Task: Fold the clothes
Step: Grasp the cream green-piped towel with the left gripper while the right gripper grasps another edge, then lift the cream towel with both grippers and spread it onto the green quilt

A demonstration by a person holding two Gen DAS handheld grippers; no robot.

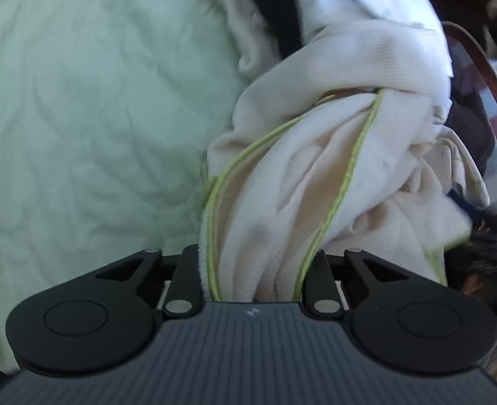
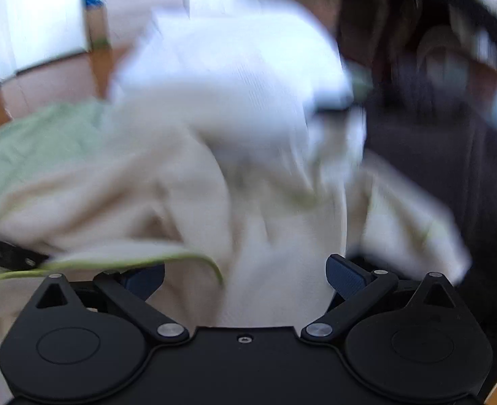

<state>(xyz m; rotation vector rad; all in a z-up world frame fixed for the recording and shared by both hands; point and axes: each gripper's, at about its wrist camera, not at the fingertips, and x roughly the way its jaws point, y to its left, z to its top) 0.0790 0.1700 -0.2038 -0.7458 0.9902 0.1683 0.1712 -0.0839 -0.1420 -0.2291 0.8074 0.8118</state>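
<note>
The left claw is biting down on a bunched cream garment, its fingers pinched in against the gathered cloth, and the lime-green piping is running in long lines right down into the grip. The garment is lying heaped and crumpled on a pale green sheet, which is spreading wide to the left of it. Over on the other side, the right claw is standing wide open, blue pads well apart, with the same cream cloth sitting between and ahead of them; a green-edged hem is draping across the left finger. That view is blurring heavily, so I cannot tell whether the pads are touching the fabric. Dark clothing is showing beyond, to the right.
</note>
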